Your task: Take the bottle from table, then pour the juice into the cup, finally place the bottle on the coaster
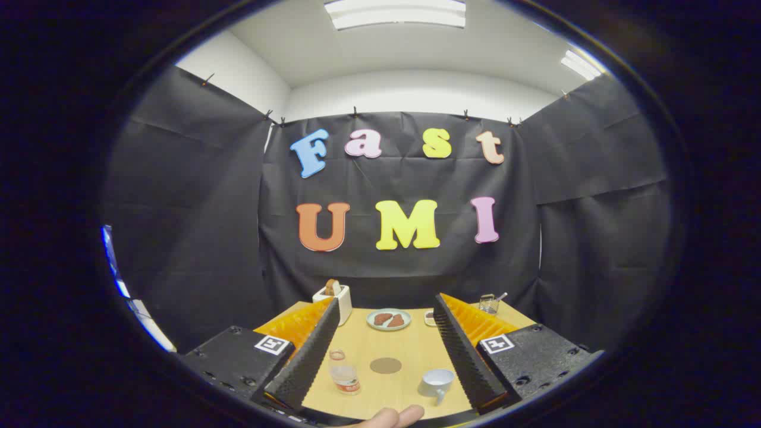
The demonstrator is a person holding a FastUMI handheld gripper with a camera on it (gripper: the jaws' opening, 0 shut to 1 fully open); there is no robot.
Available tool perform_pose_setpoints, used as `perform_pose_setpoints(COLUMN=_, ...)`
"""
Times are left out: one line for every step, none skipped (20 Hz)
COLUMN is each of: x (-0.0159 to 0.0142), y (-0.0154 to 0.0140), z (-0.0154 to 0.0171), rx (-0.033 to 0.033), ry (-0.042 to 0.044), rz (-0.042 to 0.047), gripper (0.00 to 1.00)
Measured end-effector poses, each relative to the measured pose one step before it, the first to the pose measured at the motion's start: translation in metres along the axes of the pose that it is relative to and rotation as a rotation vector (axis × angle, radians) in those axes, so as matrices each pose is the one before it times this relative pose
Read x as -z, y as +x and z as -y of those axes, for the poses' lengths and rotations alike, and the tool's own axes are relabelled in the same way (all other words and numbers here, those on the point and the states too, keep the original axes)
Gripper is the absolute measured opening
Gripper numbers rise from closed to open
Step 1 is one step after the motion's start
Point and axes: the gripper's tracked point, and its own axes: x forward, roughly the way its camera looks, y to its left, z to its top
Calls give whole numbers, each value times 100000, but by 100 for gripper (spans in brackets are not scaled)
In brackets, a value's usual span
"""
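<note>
A small clear plastic bottle [344,372] with an orange label stands upright on the wooden table [410,345], close to the inner side of my left finger [309,351]. A round brown coaster [386,365] lies flat mid-table to its right. A white cup [437,382] with a handle stands further right, near my right finger [461,351]. My gripper [386,312] is open wide above the table, with all three objects lying between and below its fingers. Nothing is held.
At the far end of the table stand a white toaster [333,299] with bread in it, a pale plate [389,320] with brown food, a small dish [429,318] and a glass container [489,303]. A person's fingertip [389,417] shows at the near edge.
</note>
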Motion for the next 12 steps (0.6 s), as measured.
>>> perform_pose_setpoints(x=-22, y=-28, z=-164, rx=-253, ry=149, rz=21, gripper=100)
perform_pose_setpoints(x=83, y=42, z=-142, rx=-465, ry=113, rz=68, gripper=100)
perform_pose_setpoints(x=99, y=-27, z=-118, rx=-117, ry=85, rz=-505, gripper=100)
perform_pose_setpoints(x=232, y=-13, z=-42, rx=-4, ry=391, rz=-566, gripper=100)
perform_pose_setpoints(x=-83, y=-90, z=-123, rx=-212, ry=253, rz=359, gripper=100)
perform_pose_setpoints(x=-90, y=97, z=-157, rx=-150, ry=-176, rz=589, gripper=100)
perform_pose_setpoints(x=97, y=-14, z=-74, rx=201, ry=-305, rz=351, gripper=100)
perform_pose_setpoints(x=474, y=73, z=-121, rx=308, ry=-332, rz=-15, gripper=100)
perform_pose_setpoints(x=398, y=100, z=-188, rx=-52, ry=-28, rz=-361, gripper=100)
perform_pose_setpoints(x=583, y=125, z=-291, rx=-119, ry=8, rz=-581, gripper=100)
perform_pose_setpoints(x=491, y=186, z=-163, rx=278, ry=-182, rz=-659, gripper=100)
perform_pose_setpoints(x=494, y=362, z=-198, rx=42, ry=-386, rz=-466, gripper=100)
